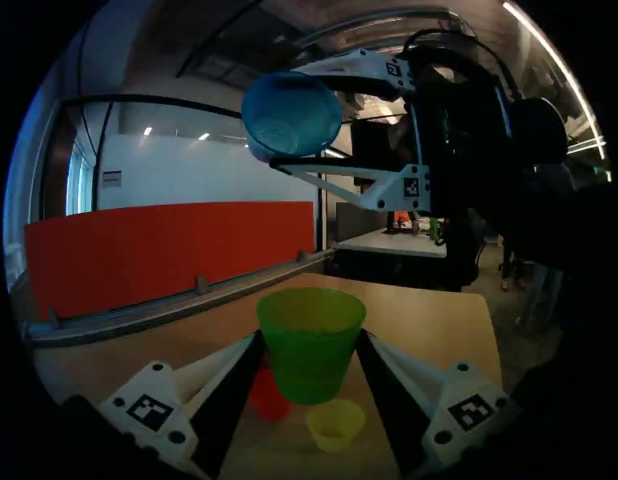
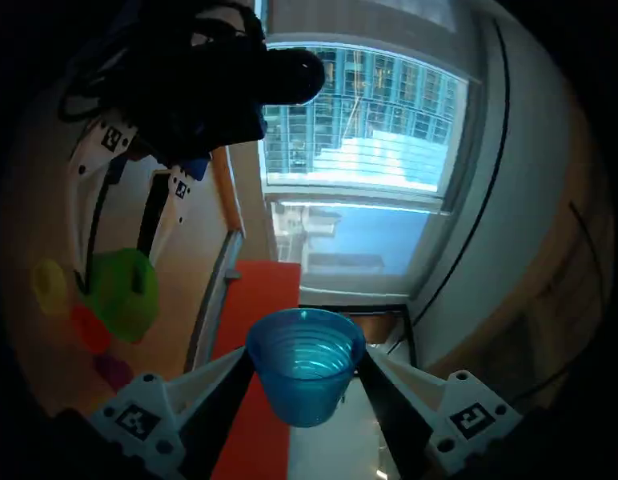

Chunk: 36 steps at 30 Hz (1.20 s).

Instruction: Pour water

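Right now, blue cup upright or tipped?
Tipped: in the left gripper view the blue cup lies sideways, mouth toward the camera, higher than the green cup.

This looks like an open-plan office. A pale wooden desk (image 1: 421,320) has an orange divider panel (image 1: 165,248) along its far edge. Behind it are glass partition walls (image 1: 205,168), long ceiling strip lights (image 1: 549,56) and a second desk (image 1: 397,242). A tall window (image 2: 357,224) faces a high-rise (image 2: 373,88).

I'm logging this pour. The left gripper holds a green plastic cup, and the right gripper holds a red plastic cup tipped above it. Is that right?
No. The right gripper holds a translucent blue plastic cup, not a red one; the right gripper view shows it. The left gripper does hold the green plastic cup below it.
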### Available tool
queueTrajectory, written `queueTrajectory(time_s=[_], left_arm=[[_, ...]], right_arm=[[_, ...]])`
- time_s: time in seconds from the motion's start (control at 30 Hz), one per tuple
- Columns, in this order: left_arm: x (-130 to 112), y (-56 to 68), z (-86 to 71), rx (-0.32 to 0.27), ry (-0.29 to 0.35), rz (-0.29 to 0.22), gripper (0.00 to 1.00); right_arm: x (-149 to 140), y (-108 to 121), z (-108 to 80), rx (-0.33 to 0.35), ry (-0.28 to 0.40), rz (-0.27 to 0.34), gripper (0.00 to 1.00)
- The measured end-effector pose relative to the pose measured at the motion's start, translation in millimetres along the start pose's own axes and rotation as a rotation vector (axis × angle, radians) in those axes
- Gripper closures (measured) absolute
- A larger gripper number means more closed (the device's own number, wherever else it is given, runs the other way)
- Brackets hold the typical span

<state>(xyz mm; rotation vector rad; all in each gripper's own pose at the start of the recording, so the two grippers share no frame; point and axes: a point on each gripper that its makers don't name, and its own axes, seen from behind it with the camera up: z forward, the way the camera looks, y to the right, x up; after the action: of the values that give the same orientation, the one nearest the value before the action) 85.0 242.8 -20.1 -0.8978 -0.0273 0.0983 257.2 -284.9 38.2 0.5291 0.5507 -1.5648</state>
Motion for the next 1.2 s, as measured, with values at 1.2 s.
queueTrajectory(time_s=[1.2], left_arm=[[3,-3.0,-2.2,0.019,-0.004,0.019,0.18]], right_arm=[[23,-15,-22.2,0.100,0.075,1.177,0.11]])
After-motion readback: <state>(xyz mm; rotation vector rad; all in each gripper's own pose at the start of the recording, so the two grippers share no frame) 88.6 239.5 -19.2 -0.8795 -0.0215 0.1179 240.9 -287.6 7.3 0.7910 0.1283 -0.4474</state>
